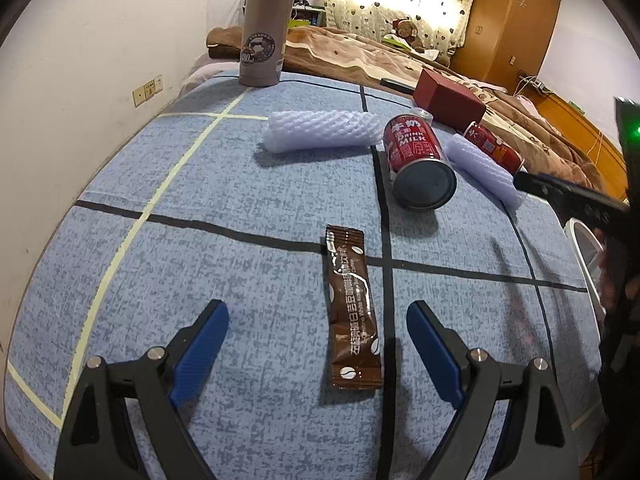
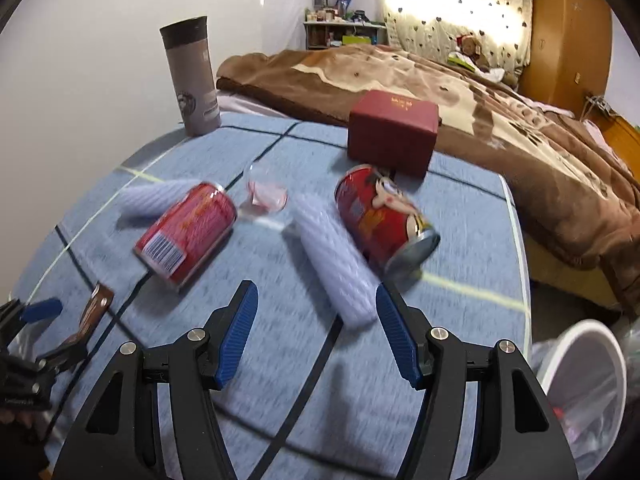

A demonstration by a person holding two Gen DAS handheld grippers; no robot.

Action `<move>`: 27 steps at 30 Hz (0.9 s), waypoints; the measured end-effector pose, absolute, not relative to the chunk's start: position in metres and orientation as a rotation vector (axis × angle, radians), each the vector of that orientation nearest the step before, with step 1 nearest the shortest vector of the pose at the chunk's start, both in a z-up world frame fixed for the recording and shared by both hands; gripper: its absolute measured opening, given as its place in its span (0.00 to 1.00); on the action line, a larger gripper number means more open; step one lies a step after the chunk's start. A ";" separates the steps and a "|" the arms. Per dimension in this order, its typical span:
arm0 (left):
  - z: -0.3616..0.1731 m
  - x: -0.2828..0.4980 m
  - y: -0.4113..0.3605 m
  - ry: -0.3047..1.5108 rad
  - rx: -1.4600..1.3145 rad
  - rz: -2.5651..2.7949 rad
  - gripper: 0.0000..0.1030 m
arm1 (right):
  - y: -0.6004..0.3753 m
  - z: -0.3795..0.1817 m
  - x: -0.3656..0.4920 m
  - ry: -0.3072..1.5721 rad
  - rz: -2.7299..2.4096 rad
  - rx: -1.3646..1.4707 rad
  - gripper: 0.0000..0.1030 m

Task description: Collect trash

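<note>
in the left wrist view, your left gripper (image 1: 318, 322) stands released, its jaws wide above the brown coffee sachet (image 1: 352, 308), which lies flat on the blue cloth (image 1: 180, 184) and is not yet gripped. a foam net sleeve (image 1: 320, 131) and a red milk can (image 1: 420, 160) lie beyond it. in the right wrist view, your right gripper (image 2: 316, 308) is also released and empty, near a second foam sleeve (image 2: 334, 264) and a second can (image 2: 386, 220). the white bin (image 2: 580, 364) sits at the table's right edge, its contents unclear. judged from this, most trash remains uncollected.
</note>
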State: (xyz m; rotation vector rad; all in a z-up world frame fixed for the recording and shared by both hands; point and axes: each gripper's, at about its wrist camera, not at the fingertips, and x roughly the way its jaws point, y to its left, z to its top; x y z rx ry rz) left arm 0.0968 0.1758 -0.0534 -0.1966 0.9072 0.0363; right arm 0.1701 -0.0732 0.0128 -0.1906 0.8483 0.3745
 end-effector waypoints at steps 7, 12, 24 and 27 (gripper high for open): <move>-0.054 0.099 0.174 0.908 -0.182 0.043 0.89 | -0.064 -0.007 0.197 0.880 0.378 -0.247 0.61; -0.056 0.102 0.171 0.903 -0.168 0.052 0.89 | -0.062 -0.007 0.199 0.884 0.366 -0.267 0.61; -0.054 0.099 0.174 0.883 -0.169 0.081 0.71 | -0.069 -0.004 0.198 0.884 0.260 -0.218 0.20; -0.054 0.098 0.174 0.882 -0.165 0.080 0.68 | -0.069 -0.003 0.192 0.876 0.269 -0.204 0.12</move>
